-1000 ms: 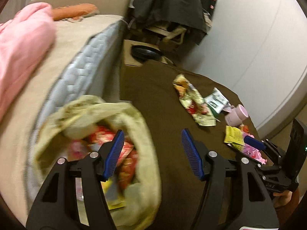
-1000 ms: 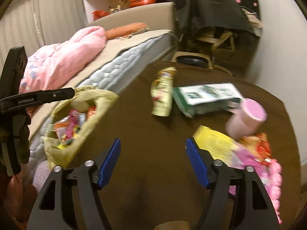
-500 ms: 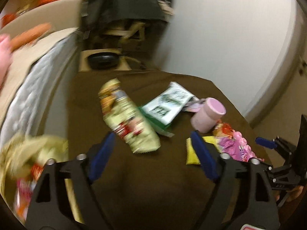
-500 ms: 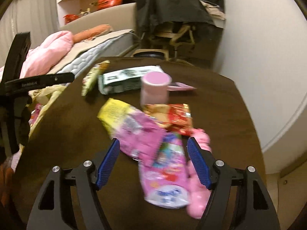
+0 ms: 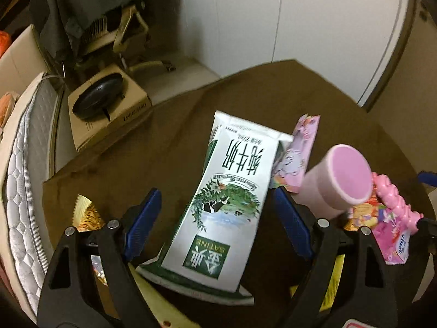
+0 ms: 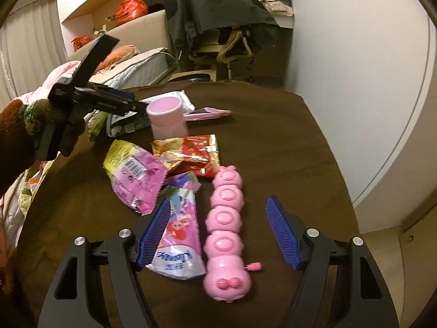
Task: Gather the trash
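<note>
My left gripper [image 5: 215, 218], jaws just reopened after leaving the trash bag, now straddles the milk carton [image 5: 224, 199] untouched; right gripper [image 6: 218, 235] open.

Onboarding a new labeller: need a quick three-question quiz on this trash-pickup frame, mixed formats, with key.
1. True or false: the left gripper is clamped on the green-and-white carton.
2. Multiple choice: which item lies between the open fingers of the right gripper? A) pink cup B) pink caterpillar toy C) red-and-gold wrapper
3. Fill in: the pink cup stands on the brown ____.

Key
1. False: its jaws have just been opening and straddle the carton without pressing it.
2. B: the pink caterpillar toy.
3. Table.
</note>
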The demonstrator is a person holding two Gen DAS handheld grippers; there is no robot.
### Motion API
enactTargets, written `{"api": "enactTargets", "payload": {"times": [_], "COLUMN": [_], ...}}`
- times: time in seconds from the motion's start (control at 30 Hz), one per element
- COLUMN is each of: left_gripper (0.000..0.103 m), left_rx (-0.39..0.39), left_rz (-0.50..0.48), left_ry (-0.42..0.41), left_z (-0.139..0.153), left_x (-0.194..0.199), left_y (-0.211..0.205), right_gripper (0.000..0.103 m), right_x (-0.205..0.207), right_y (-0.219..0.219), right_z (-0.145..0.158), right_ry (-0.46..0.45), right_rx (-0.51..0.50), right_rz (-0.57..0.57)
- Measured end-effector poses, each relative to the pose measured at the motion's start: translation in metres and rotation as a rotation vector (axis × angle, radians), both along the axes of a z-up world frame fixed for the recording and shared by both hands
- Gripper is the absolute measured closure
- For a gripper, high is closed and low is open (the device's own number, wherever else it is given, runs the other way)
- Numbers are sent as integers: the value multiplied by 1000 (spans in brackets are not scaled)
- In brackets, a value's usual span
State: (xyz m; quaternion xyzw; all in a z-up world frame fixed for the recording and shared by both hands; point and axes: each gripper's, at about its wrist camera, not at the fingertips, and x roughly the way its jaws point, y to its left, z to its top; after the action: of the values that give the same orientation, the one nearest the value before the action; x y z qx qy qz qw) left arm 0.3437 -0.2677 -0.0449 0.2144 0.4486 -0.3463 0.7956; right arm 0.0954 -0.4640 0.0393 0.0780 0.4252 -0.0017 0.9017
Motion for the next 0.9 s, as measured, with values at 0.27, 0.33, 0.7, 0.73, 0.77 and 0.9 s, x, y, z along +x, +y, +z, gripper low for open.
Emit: {"api": "enactTargets", "payload": {"times": [0.27, 0.33, 0.7, 0.73, 0.77, 0.9], "left_gripper": [51, 51, 52, 52, 52, 52], "left_rx": [-46, -89, -96, -87, -83, -91], "left_rz": [155, 195, 277, 301, 335, 428], "left_ry": [138, 166, 96, 86, 86, 113], "left_z": [-8, -1, 18, 17, 15, 10], "left_x": [-1, -14, -108, -113, -118, -126], "left_y": [20, 33, 89, 95, 102, 127], "right_gripper": [34, 34, 34, 34, 35, 34], "right_x": [16, 24, 63, 66, 68, 59], "right_y": [3, 8, 64, 67, 69, 78], "right_z": [3, 1, -14, -18, -19, -21], "right_ry": [-44, -36, 25, 41, 53, 98], "right_rx": [92, 115, 34, 30, 40, 101], "right_rz": [115, 146, 352, 349, 345, 358]}}
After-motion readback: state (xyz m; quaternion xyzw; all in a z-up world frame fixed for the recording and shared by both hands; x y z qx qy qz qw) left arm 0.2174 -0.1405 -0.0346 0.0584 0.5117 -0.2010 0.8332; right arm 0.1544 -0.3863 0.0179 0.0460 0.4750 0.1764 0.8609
